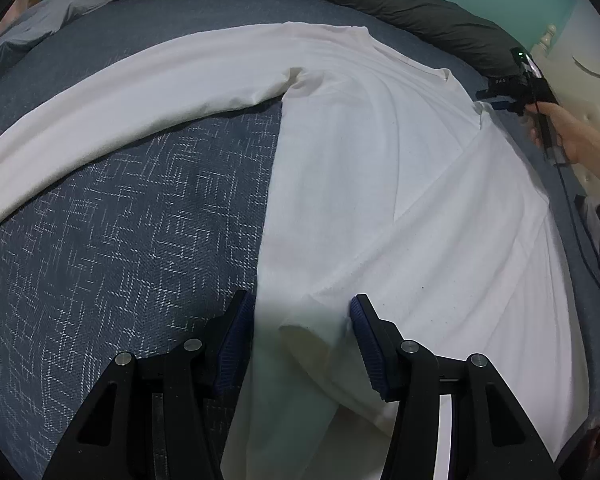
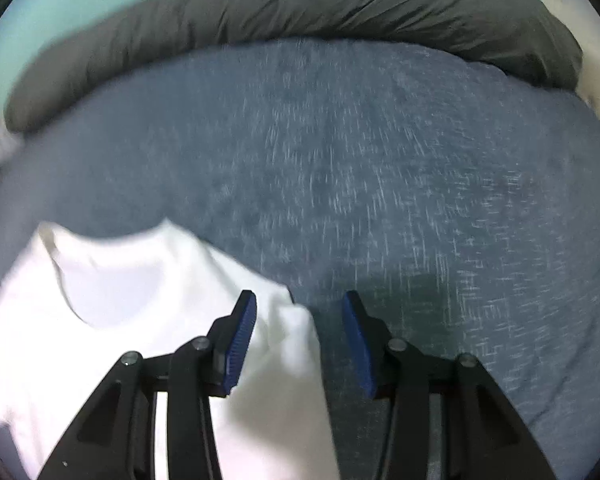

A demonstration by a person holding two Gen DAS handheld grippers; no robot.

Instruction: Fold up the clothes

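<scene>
A white long-sleeved cotton shirt [image 1: 380,184] lies spread on a bed covered with a blue-grey woven bedspread bearing a pale broken-line pattern [image 1: 132,216]. One long sleeve [image 1: 140,100] stretches away to the left across the bedspread; the far side of the body is folded over itself along a diagonal crease.

The left claw [image 1: 300,320] straddles the shirt's near edge, jaws apart, with a fold of fabric between the blue ribbed pads [image 1: 232,344]; the right pad seems to touch the cloth, though contact is uncertain and no grip is evident.

The right claw [image 2: 298,320] stands open, a corner of white cloth lying loose between its jaws. Its view is blurred. In the left view a hand [image 1: 568,132] holds it beside the collar.

A dark grey rumpled quilt [image 2: 300,8] lies along the bed's far edge.
</scene>
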